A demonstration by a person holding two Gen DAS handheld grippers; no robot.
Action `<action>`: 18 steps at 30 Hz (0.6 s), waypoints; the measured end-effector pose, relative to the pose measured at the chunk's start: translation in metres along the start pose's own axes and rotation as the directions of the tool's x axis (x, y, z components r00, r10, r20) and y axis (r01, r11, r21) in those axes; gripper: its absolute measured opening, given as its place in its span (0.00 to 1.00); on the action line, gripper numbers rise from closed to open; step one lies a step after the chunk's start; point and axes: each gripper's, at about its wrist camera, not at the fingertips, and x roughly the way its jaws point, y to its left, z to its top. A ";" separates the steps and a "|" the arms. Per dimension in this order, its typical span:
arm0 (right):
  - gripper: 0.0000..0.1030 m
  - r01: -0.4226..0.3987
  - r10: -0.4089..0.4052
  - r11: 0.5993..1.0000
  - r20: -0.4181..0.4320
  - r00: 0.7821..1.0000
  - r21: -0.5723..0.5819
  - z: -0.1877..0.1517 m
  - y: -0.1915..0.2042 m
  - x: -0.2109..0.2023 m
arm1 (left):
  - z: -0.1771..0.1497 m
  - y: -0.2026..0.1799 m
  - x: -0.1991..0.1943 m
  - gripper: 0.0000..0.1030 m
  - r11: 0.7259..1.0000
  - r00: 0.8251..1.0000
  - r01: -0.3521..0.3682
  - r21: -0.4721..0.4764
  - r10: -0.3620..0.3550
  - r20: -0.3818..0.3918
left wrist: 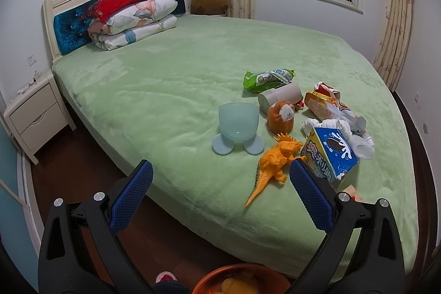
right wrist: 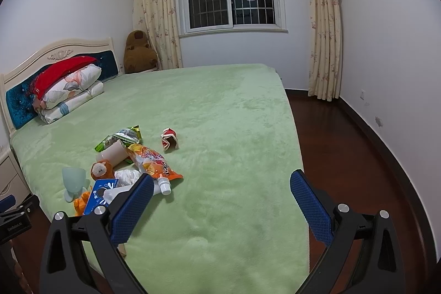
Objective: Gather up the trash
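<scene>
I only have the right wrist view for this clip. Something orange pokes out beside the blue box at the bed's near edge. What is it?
Observer: An orange plastic toy dinosaur, lying on its side on the green plush bedspread.
Operator: Is the left gripper holding anything?
Observer: No. The left gripper is open and empty, with its fingers over the bed's near edge.
Operator: Is a bin visible anywhere?
Observer: Yes. A round orange container shows at the bottom of the left wrist view, below the gripper, with something yellow inside.
</scene>
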 end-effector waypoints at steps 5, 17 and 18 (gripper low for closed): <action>0.95 0.001 -0.001 1.000 -0.004 1.000 -0.002 -0.001 0.001 0.002 | 0.000 0.000 0.000 0.94 1.000 1.000 0.001 -0.004 -0.001 -0.002; 0.95 0.002 -0.002 1.000 -0.007 1.000 -0.002 -0.002 0.002 0.003 | -0.002 0.003 0.000 0.94 1.000 1.000 0.002 -0.006 -0.002 -0.003; 0.95 0.002 -0.002 1.000 -0.007 1.000 -0.002 -0.002 0.002 0.004 | -0.002 0.002 0.001 0.94 1.000 1.000 0.003 -0.006 -0.003 -0.003</action>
